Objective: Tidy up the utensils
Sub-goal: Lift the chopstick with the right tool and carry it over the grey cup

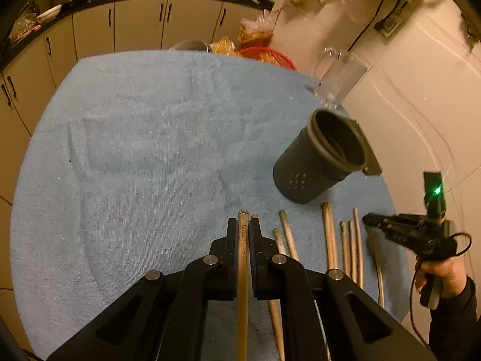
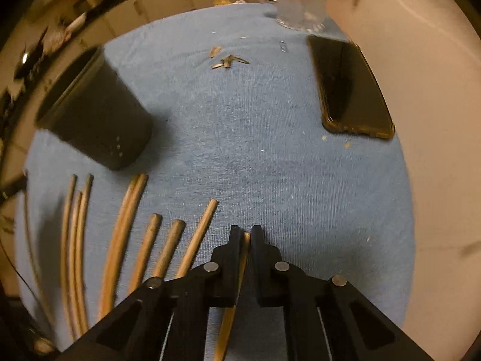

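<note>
— What does each of your cameras catch that the other misses?

— My left one sees the kitchen cabinets (image 1: 141,24) behind the tabletop (image 1: 135,150), straight down into the dark utensil holder (image 1: 324,159), and my own right hand (image 1: 442,273) at the edge. My right one shows a black phone (image 2: 351,87) lying flat by the wall and some wood splinters (image 2: 227,60) on the cloth; neither shows clearly from the left.

— And your claws?

— Both clenched. The left claw (image 1: 243,225) pinches one wooden chopstick (image 1: 243,270); the right claw (image 2: 246,233) grips a thinner chopstick (image 2: 231,316).

— Which way do those sticks run?

— Each runs lengthwise between the fingers, along the way the claw points, tip away from me and just past the fingertips.

— The rest?

— Loose chopsticks (image 2: 117,240) lie roughly side by side on the cloth, ends toward the holder, which stands upright just beyond them.

— Surfaces?

— Round, worn, pale wooden rods; a fuzzy blue terry cloth; a matte cylindrical holder with small holes low on its wall; a clear glass mug (image 1: 336,78) behind.
</note>
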Demonstrator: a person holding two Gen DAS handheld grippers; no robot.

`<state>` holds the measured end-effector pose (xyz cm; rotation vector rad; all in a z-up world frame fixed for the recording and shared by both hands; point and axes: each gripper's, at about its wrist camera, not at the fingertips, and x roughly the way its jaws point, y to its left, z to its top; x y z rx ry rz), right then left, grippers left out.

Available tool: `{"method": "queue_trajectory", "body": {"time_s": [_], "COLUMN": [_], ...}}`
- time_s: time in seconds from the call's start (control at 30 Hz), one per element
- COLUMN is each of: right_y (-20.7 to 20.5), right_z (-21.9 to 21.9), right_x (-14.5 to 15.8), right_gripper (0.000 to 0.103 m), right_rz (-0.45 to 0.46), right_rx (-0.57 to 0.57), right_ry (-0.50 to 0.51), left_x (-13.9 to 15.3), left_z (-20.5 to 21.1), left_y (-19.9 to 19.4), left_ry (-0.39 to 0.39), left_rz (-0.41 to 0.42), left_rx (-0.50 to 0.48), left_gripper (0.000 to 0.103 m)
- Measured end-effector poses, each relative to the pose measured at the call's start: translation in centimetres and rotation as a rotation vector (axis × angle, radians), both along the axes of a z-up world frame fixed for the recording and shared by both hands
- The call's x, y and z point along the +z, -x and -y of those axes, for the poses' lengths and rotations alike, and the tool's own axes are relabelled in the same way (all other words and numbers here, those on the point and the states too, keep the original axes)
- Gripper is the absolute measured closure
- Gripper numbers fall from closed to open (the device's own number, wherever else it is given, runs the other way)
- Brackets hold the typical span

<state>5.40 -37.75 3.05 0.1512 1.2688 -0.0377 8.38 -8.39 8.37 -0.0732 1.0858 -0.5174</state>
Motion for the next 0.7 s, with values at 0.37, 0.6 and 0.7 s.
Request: {"method": "queue_trajectory", "body": {"time_s": [0.37, 0.6, 0.7], "right_y": [3.6, 6.9, 7.6], "right_z": [-1.8, -2.4, -2.4], "right_x": [9.8, 14.6, 16.2], "right_gripper": [0.097, 0.097, 0.097], "right_rz": [0.275, 0.402, 0.442], "right_rx": [0.064, 0.101, 0.116], "right_ry": [-0.058, -0.067, -0.073], "left_x": [7.5, 11.2, 12.4], "left_z": [-1.1, -1.2, -1.3], "left_y": [3.2, 5.4, 6.1], "left_ry": [0.118, 0.168, 0.189], "left_rz": [0.197, 0.295, 0.321], "left_rx": [-0.013, -0.028, -0.036], "left_gripper": [0.096, 0.096, 0.096]}}
